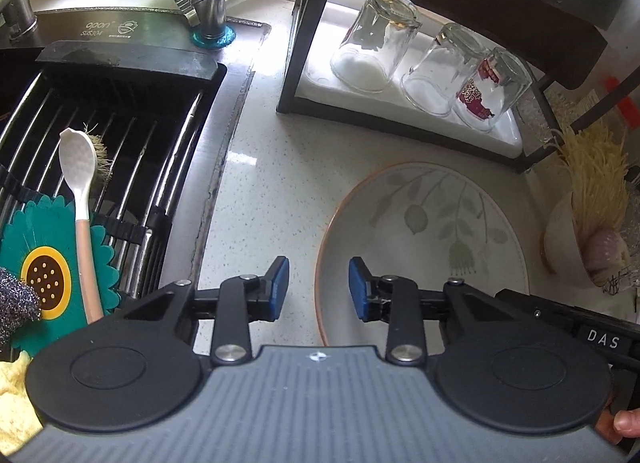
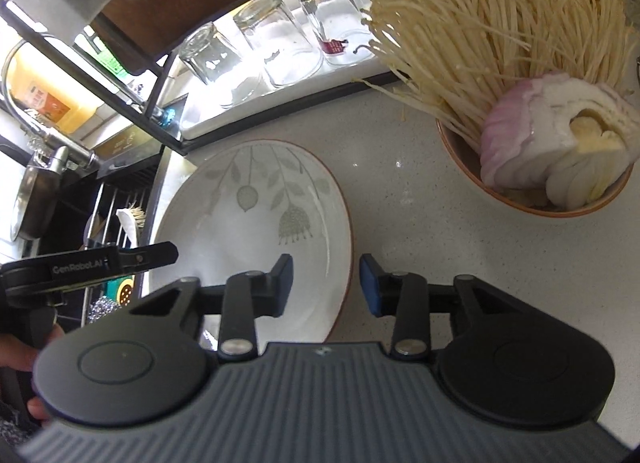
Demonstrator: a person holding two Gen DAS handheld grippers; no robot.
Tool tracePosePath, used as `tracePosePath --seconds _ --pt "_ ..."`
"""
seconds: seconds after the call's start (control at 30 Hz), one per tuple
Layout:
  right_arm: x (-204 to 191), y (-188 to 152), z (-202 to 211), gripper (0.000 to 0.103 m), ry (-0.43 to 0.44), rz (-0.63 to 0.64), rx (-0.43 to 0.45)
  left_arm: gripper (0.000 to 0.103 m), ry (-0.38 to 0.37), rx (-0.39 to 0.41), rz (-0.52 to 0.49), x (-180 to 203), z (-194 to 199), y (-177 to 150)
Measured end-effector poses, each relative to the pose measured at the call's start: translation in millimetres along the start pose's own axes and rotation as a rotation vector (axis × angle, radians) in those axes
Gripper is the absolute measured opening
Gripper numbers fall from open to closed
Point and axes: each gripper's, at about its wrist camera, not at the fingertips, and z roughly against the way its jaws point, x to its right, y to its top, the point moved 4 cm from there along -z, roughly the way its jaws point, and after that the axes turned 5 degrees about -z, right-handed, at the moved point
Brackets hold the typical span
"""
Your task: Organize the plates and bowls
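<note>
Both grippers, left [image 1: 319, 288] and right [image 2: 326, 284], stand parted, grasping nothing, straddling opposite plate [image 1: 424, 239] rims at lower centre. Approach step; next, clamping both rims evenly.

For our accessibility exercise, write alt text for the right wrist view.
An open right gripper straddles the rim of a leaf-patterned plate on a pale counter. A bowl of enoki mushrooms and onion stands right; three upturned glasses behind.
</note>
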Motion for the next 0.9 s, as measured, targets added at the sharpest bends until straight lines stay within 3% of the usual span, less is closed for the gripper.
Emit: tracePosePath --seconds 0.17,0.4,0.5,0.9 --pt "4.1 -0.5 -5.2 0.036 -0.007 -0.025 0.005 0.029 -0.012 -0.005 -0.001 -2.2 -6.0 3.8" --pt "5.1 0.9 -6.9 0.016 -0.014 -0.026 -0.003 0.024 -0.043 -0.005 0.012 -6.3 -10.7 7.7" --pt "4.2 -0.7 -6.0 0.016 -0.017 -0.016 -0.004 0.013 -0.066 -0.004 0.017 -5.0 -11.3 8.1" --pt "-2.5 -1.8 19.1 0.016 0.006 0.011 0.034 0.013 -0.099 -0.002 -0.056 5.8 20.2 11.6"
